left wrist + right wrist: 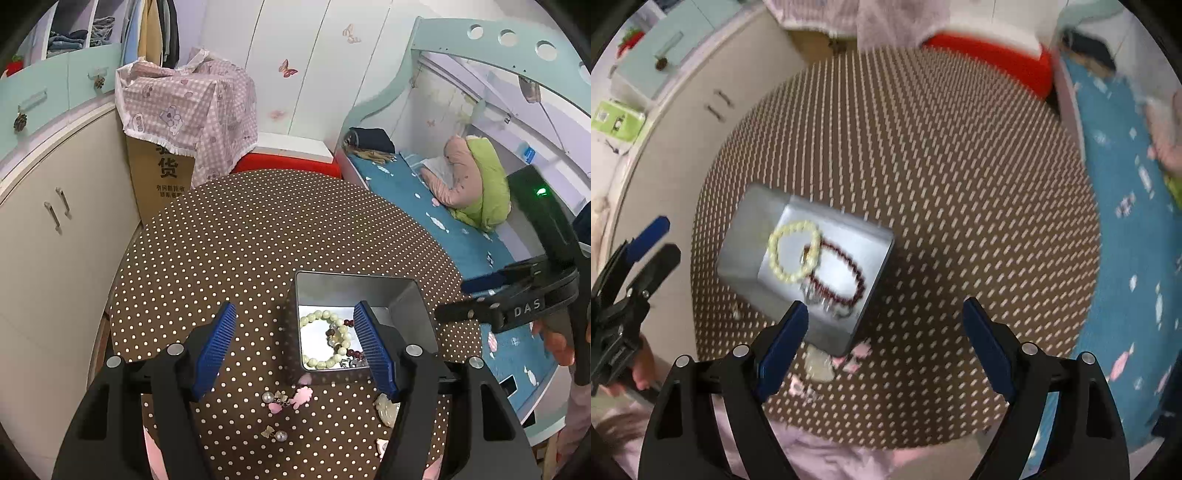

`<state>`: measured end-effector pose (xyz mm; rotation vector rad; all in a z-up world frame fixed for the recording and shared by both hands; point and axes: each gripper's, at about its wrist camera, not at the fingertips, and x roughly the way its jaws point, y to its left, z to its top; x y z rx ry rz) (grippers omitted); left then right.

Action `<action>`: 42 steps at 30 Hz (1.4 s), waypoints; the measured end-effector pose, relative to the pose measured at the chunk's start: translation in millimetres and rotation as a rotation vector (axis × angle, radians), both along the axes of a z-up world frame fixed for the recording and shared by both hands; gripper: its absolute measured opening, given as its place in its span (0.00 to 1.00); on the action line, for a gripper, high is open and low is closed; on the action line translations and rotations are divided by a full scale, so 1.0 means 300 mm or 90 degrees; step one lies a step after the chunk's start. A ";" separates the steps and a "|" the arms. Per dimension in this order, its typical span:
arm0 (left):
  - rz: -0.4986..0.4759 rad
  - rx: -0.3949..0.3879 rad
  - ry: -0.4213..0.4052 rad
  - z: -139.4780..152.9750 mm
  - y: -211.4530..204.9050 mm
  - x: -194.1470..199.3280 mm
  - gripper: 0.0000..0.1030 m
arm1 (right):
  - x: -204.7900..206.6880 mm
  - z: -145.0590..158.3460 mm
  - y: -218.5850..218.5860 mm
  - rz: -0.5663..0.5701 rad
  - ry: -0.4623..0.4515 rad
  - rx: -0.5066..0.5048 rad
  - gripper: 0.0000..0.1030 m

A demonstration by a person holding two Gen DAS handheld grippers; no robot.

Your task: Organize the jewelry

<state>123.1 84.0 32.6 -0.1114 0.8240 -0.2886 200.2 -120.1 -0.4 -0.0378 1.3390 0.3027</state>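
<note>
Pale-green bead bracelet [327, 341] lies inside open silver metal tin [410, 299] on polka-dot bench [258, 240]; left view alone shows pearl earrings [275, 398] outside, left hand-held gripper [299, 350] apart, empty. Right view, blurred: dark-red bead bracelet [846, 273] fully visible in tin; right hand-held gripper [886, 347] apart, empty.

Round table [258, 236], brown polka-dot cloth. Ahead of the gripper: white wardrobe doors [295, 55] with butterfly stickers. Ahead-left: cream cabinet [55, 229], cardboard box [162, 177] under pink checked cloth. Right: bunk bed [443, 229], blue sheet, green pillow.
</note>
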 end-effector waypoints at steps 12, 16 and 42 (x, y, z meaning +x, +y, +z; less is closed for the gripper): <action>0.003 0.014 0.014 -0.025 0.022 0.006 0.62 | -0.271 0.046 -0.052 -0.104 -0.243 0.081 0.80; 0.005 0.019 0.025 -0.046 0.036 -0.009 0.62 | -0.355 0.028 -0.041 -0.123 -0.307 0.068 0.80; -0.034 0.069 0.128 -0.273 0.026 -0.144 0.62 | -0.498 -0.242 0.090 -0.113 -0.225 0.110 0.58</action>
